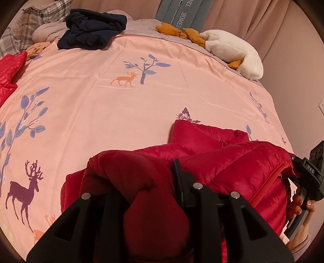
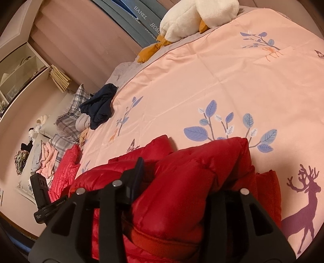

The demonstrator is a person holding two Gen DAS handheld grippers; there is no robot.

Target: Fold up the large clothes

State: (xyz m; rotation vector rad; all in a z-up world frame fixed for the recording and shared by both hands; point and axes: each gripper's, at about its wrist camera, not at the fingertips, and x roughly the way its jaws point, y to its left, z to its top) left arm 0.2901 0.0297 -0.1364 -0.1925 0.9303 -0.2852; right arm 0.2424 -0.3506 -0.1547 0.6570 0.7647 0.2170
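A red puffer jacket [image 1: 212, 161] lies bunched on the pink bed cover [image 1: 121, 105] at the near edge; it also shows in the right wrist view [image 2: 182, 172]. My left gripper [image 1: 154, 182] is shut on a thick fold of the jacket, which bulges between its fingers. My right gripper [image 2: 178, 182] is shut on another padded fold of the same jacket. The right gripper's body and the hand holding it show at the right edge of the left wrist view [image 1: 309, 174]. The left gripper's body shows at the lower left of the right wrist view [image 2: 42, 194].
A dark navy garment [image 1: 93, 30] lies at the far side of the bed. A second red garment [image 1: 10, 74] lies at the left edge. A white plush toy with orange feet [image 1: 228, 48] sits at the far right. Plaid pillows [image 1: 38, 18] lie beyond.
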